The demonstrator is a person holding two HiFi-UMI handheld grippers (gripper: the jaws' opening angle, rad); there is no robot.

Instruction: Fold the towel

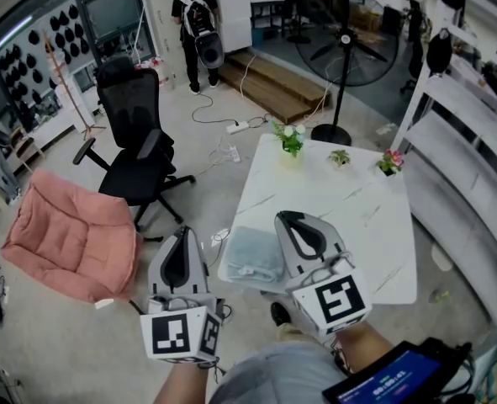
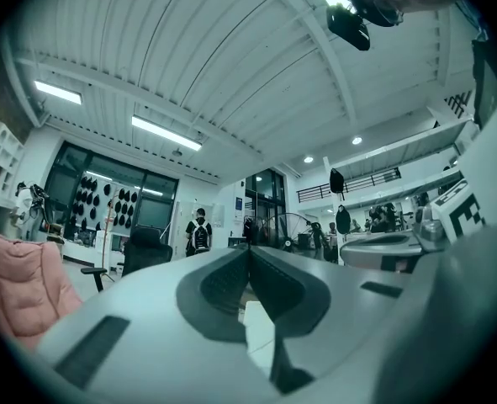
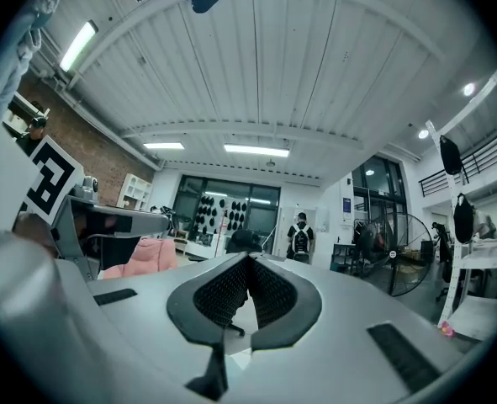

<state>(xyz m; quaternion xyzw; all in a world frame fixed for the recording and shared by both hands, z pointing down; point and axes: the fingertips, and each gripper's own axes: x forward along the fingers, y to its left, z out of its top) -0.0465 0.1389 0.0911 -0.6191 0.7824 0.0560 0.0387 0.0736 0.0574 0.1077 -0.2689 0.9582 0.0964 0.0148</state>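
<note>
A pale grey-green towel [image 1: 254, 256] lies folded into a thick rectangle at the near left corner of the white marble table [image 1: 349, 217]. My left gripper [image 1: 182, 236] hangs shut over the floor, left of the table and apart from the towel. My right gripper [image 1: 292, 220] is shut above the table, just right of the towel, and holds nothing. In the left gripper view the left gripper [image 2: 249, 251] has its jaws pressed together with nothing between them. The right gripper view shows the right gripper [image 3: 248, 261] closed and empty in the same way; both point level across the room.
Three small potted plants [image 1: 291, 138] stand along the table's far edge. A black office chair [image 1: 137, 146] and a pink cushion [image 1: 73, 234] sit on the floor at left. A standing fan [image 1: 344, 49] is beyond the table, white shelving [image 1: 475, 167] at right. A person [image 1: 196, 25] stands far off.
</note>
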